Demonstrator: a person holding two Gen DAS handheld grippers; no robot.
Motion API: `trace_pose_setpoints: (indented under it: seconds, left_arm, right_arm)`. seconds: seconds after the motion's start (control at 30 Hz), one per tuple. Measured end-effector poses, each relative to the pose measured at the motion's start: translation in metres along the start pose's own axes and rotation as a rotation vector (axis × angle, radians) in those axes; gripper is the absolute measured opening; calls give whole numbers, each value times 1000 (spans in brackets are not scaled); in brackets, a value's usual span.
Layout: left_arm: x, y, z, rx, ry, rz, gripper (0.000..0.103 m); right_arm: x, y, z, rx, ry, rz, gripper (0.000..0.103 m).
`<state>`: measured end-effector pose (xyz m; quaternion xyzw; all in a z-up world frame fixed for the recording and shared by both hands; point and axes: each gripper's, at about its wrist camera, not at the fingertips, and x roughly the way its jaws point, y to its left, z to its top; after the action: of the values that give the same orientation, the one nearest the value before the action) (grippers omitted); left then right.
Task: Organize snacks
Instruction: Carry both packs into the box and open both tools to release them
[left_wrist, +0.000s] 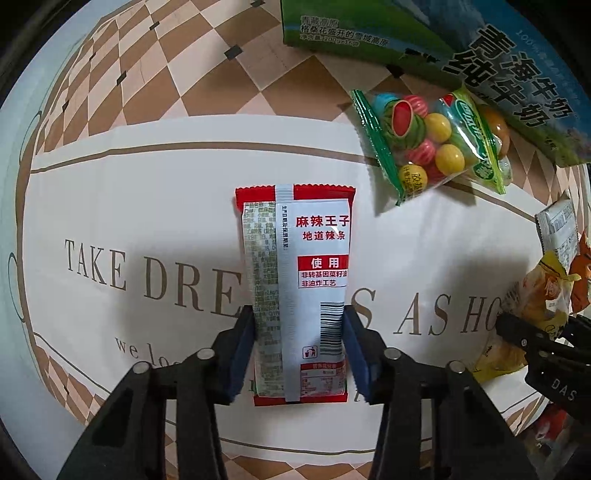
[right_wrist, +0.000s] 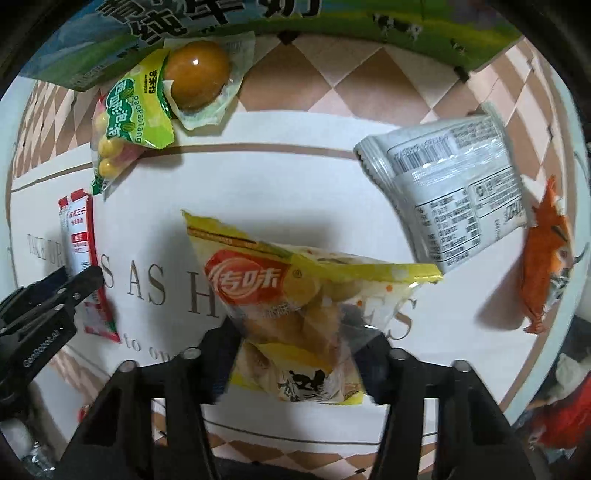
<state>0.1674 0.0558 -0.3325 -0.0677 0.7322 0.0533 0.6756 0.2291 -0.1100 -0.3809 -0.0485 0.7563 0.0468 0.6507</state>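
Note:
My left gripper (left_wrist: 299, 354) is shut on a red and white spicy-strip packet (left_wrist: 295, 280), its blue pads (left_wrist: 242, 354) pressing both long sides, just above the white mat (left_wrist: 129, 192). My right gripper (right_wrist: 295, 350) is shut on a yellow snack bag (right_wrist: 295, 295) and holds it tilted over the mat. The red packet also shows at the left of the right wrist view (right_wrist: 83, 243), and the yellow bag at the right of the left wrist view (left_wrist: 543, 291).
A bag of coloured gumballs (left_wrist: 428, 140) lies at the back, beside a packed brown egg (right_wrist: 199, 74). A green and blue milk carton box (left_wrist: 480, 55) stands behind them. A grey-white packet (right_wrist: 450, 184) and an orange wrapper (right_wrist: 543, 258) lie at the right.

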Motion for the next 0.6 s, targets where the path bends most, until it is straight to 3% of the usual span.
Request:
trace_pose_setpoints:
  seconds: [0.13, 0.33, 0.6]
  left_arm:
    - [-10, -2, 2, 4, 1, -10, 41]
    - [-44, -11, -7, 30, -30, -42, 41]
    - [-117, -32, -5, 62, -126, -128, 41]
  right_arm:
    - [-8, 1, -11, 12, -19, 33, 46]
    - [-27, -31, -7, 53, -19, 131, 41]
    - [-70, -36, -13, 58, -69, 230, 36]
